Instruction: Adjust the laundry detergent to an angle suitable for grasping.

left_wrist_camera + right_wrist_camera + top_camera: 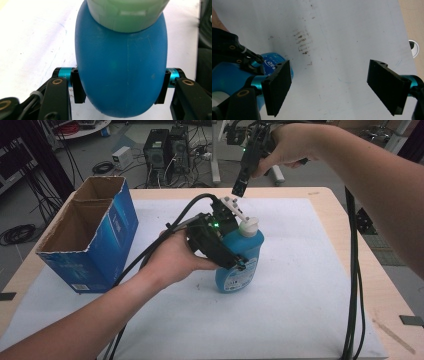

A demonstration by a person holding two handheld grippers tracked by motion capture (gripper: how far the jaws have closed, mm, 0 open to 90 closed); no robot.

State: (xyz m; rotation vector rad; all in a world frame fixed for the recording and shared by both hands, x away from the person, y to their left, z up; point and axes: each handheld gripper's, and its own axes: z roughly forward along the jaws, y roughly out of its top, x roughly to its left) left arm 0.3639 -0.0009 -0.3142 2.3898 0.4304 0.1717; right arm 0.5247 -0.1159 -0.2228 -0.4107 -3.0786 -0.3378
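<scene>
A blue bottle (235, 279) with a white cap (248, 226) stands upright near the middle of the white mat (305, 285). My left gripper (239, 254) comes in from the left and is shut on the bottle's body below the cap. In the left gripper view the blue bottle (121, 72) bulges between the jaws of the left gripper (121, 87), and both black pads (78, 87) press against its sides. My right gripper (240, 186) hangs high beyond the bottle, pointing down. Its jaws (329, 87) stand wide open over bare mat, with the bottle (272, 63) at lower left.
An open blue cardboard box (95, 240) stands at the mat's left edge. Black cables (352, 290) hang over the table's right side. Computer towers (165, 150) and wires sit on the floor behind the table. Dark smudges (302, 41) mark the mat.
</scene>
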